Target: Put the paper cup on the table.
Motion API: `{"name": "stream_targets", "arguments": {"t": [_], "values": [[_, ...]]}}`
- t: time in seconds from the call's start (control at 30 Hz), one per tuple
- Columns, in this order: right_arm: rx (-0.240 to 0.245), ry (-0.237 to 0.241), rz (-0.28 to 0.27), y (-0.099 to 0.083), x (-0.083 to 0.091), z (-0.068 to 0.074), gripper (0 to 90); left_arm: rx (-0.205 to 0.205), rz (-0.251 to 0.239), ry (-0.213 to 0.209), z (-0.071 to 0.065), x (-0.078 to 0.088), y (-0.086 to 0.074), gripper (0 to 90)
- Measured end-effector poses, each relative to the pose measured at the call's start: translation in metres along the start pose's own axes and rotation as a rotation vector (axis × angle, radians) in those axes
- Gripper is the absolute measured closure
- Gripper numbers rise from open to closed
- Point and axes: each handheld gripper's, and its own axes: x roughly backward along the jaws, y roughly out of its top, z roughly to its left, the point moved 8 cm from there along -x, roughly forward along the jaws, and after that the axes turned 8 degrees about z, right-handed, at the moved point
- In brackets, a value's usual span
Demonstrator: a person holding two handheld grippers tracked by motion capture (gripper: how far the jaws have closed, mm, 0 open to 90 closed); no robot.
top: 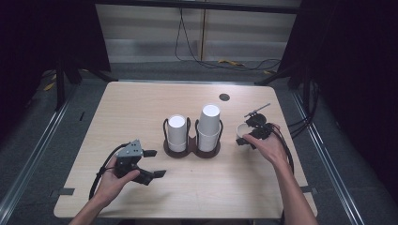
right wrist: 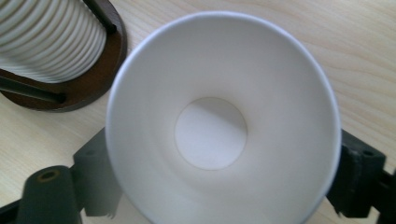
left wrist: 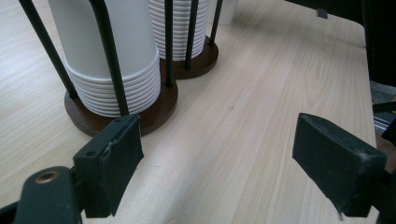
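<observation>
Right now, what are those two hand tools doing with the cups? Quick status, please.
Left tool open, idle near the rack. Right tool around one upright cup, grip unclear. Two cup stacks in the rack. Nothing in the way.

- I work in a lab or recording studio, not a home.
- My worktop [top: 141, 103] is one pale wood-look board with a cable port [top: 224, 97] in it, standing alone on grey carpet [top: 42, 140].
- Black drapes [top: 42, 33] hang dark on both sides of it.
- Metal rails [top: 33, 154] run along the floor to the left and right.
- Loose cables [top: 187, 42] trail down the pale back wall [top: 244, 28] and across the floor, with yellow tape [top: 230, 62] near them.
- A black stand [top: 61, 79] rises at the left.
- More cables [top: 305, 117] bunch at the right edge.
- Tape marks [top: 63, 191] sit at the worktop's near corners.
</observation>
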Motion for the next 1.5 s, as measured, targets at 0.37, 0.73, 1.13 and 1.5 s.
{"name": "stream_targets", "arguments": {"t": [0.37,0.73,1.13,1.5], "values": [[-0.032,0.007,-0.086,-0.013,0.005,-0.002,15.1,0.005,0.004,0.006,0.003,0.000,-0.001,15.8],[-0.072,0.011,-0.231,-0.020,0.021,0.001,14.1,0.010,0.002,0.009,0.004,0.000,-0.001,15.8],[-0.102,-0.011,-0.309,-0.043,0.031,0.014,14.3,0.030,-0.021,0.045,0.006,0.006,0.001,15.9],[-0.078,-0.053,-0.471,-0.056,0.039,0.050,15.9,0.018,0.001,0.062,0.006,0.008,-0.002,15.9]]}}
